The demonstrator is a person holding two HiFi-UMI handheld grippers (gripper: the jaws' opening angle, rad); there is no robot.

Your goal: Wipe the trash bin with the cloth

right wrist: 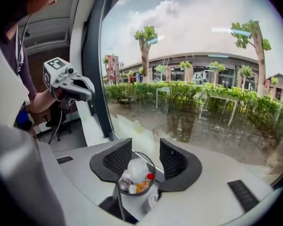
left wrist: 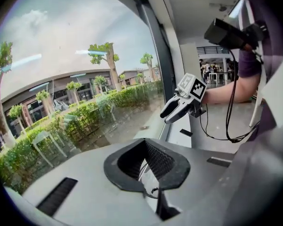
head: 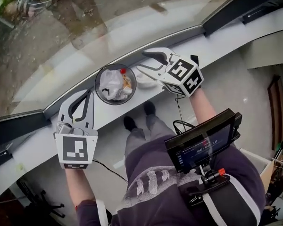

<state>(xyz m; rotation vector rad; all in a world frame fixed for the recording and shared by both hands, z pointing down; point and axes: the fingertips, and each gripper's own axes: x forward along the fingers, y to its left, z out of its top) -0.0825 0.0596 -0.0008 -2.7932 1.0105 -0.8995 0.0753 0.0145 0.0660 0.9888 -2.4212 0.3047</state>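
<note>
Trash bin (head: 115, 84): between left gripper (head: 88, 94) (pressed together) and right gripper (head: 148, 63) (spread, empty); cloth (head: 145, 79) just beside bin, on right gripper's side.

The trash bin (right wrist: 133, 204) is cut off below by the body of the right gripper (right wrist: 145, 155). Its litter (head: 114, 84) is too small to name. A white lump (head: 144, 81) lies half under that gripper, unidentifiable.

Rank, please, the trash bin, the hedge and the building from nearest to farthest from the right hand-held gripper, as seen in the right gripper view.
From the right hand-held gripper:
1. The trash bin, indoors, just below and ahead of its open jaws.
2. The hedge, outside, beyond the glass.
3. The building, behind the hedge, farthest.
</note>
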